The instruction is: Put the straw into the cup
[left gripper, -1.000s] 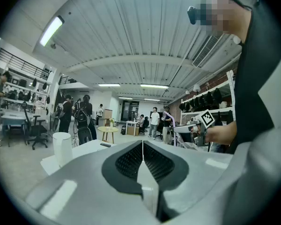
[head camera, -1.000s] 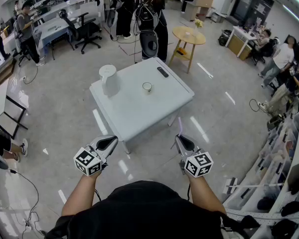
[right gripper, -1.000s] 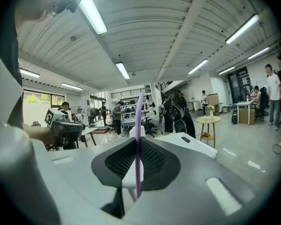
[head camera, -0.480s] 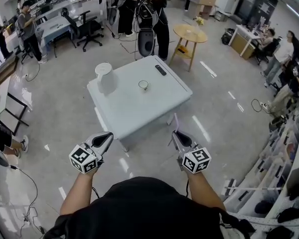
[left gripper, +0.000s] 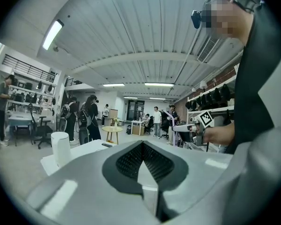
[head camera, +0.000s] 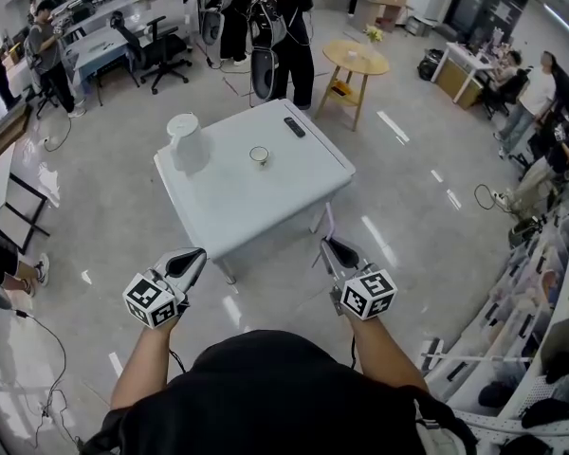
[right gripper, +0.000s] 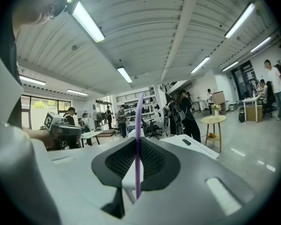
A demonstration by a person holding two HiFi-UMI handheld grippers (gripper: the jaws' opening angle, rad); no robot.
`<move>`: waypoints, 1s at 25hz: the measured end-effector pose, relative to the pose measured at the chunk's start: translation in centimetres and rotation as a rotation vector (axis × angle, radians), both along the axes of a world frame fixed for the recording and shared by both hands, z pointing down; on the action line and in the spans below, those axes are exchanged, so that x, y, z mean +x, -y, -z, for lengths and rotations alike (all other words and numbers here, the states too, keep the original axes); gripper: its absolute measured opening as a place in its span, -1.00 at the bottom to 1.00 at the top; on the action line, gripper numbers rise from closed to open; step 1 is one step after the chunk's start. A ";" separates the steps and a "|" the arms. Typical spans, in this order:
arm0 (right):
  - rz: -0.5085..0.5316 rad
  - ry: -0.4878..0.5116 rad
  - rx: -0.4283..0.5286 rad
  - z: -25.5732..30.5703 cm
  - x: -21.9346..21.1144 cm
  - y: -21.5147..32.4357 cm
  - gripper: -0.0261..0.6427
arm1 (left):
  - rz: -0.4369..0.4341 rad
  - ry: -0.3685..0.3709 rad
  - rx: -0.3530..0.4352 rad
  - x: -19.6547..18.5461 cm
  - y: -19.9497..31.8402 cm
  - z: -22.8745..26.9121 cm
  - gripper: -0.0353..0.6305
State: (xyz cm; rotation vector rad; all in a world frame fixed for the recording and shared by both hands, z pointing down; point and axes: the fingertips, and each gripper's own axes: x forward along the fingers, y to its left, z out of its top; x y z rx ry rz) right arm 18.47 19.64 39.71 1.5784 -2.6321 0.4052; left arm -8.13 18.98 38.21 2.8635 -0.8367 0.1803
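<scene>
A small cup (head camera: 258, 154) stands near the middle of the pale table (head camera: 266, 202), far ahead of both grippers. My right gripper (head camera: 329, 246) (right gripper: 136, 144) is held off the table's near edge, shut on a thin purple straw (head camera: 329, 220) (right gripper: 138, 135) that sticks up past the jaws. My left gripper (head camera: 195, 258) (left gripper: 143, 146) hovers level with it at the left, jaws closed together with nothing between them. In the left gripper view the right gripper (left gripper: 189, 127) and its straw (left gripper: 171, 118) show at the right.
A white jug (head camera: 184, 142) (left gripper: 61, 148) stands at the table's far left, and a dark remote (head camera: 294, 127) (right gripper: 186, 142) lies at its far edge. Beyond are a round wooden table (head camera: 355, 62) (right gripper: 212, 120), office chairs, desks and several people. Shelving runs along the right.
In the head view the table and cup have drifted a little up and left. Both grippers keep the same pose in front of the body, the straw still held.
</scene>
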 end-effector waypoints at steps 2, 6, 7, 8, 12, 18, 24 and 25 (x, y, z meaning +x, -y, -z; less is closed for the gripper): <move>0.005 0.000 0.004 0.0 0.4 0.1 -0.77 | 0.000 -0.002 -0.003 0.5 -0.2 -0.2 -0.89; 0.025 -0.002 0.010 0.3 0.9 0.0 -0.77 | 0.009 -0.006 0.002 1.3 -0.2 -0.1 -0.89; 0.030 -0.002 0.011 0.4 1.0 0.0 -0.77 | 0.013 -0.009 0.006 1.4 -0.2 0.0 -0.89; 0.032 -0.001 0.012 0.5 1.1 0.1 -0.77 | 0.017 -0.013 0.010 1.5 -0.2 0.2 -0.89; 0.041 0.012 0.021 0.8 1.1 0.4 -0.77 | 0.031 -0.022 0.006 1.4 -0.3 0.0 -0.89; 0.050 0.029 0.030 1.3 0.5 1.1 -0.77 | 0.045 -0.028 -0.012 1.0 -0.4 -0.4 -0.89; 0.057 0.035 0.034 1.2 0.0 2.2 -0.77 | 0.056 -0.023 -0.014 0.4 0.4 -0.6 -0.89; 0.058 0.037 0.034 1.1 -0.1 2.4 -0.77 | 0.058 -0.024 -0.014 0.3 0.6 -0.7 -0.89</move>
